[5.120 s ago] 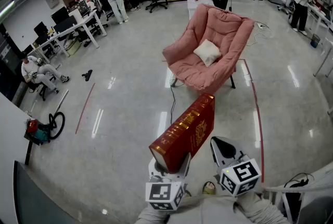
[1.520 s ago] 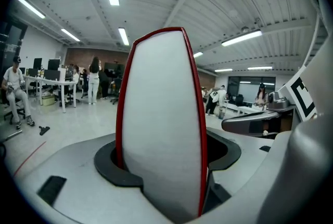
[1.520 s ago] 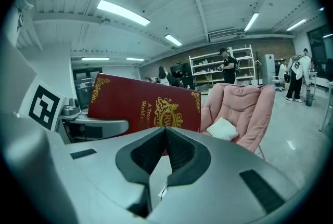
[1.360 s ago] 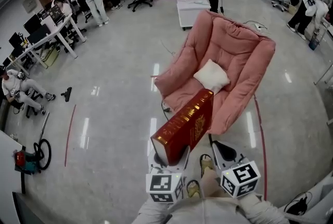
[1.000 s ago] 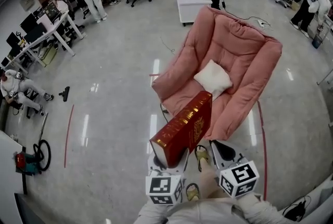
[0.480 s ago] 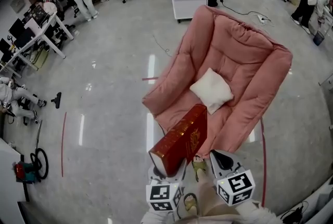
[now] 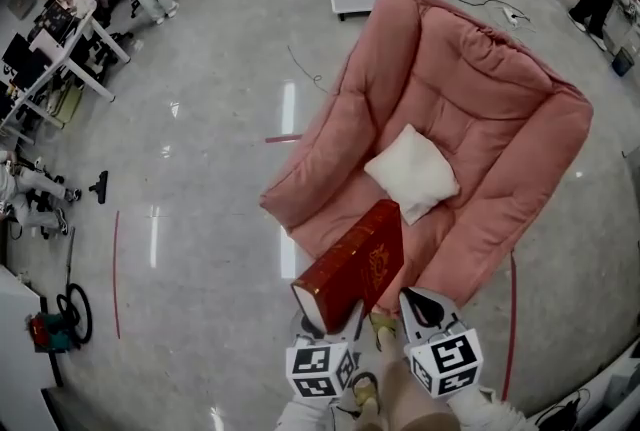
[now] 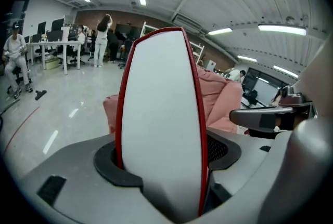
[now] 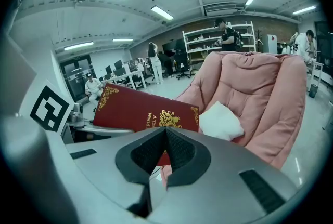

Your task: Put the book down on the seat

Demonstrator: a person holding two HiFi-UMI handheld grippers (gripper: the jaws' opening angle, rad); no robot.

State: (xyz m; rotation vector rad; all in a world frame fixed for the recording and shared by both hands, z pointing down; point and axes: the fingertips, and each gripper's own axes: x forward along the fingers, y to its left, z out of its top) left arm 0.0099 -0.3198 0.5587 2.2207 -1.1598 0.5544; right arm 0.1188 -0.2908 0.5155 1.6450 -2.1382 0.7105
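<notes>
While I look steeply down from the head view, the pink armchair [image 7: 470,119] fills most of the scene, standing on the glossy grey floor [image 7: 200,169] with its open seat facing me. The red book [image 7: 352,269] comes next. It is held on edge in the air, its long axis running away from me up and to the right, so its far end points at the front edge of the seat. The gold-printed cover faces right and the spine faces up. My left gripper [image 7: 333,321] has its jaws spread wide and clamped on the two covers at the near end. In the left gripper view the white page block [image 8: 161,114] sits squarely between them. A white cushion [image 7: 412,171] lies on the seat just past the book's far corner. My right gripper [image 7: 418,304] hangs just beside the book, jaws closed together with nothing in them.
</notes>
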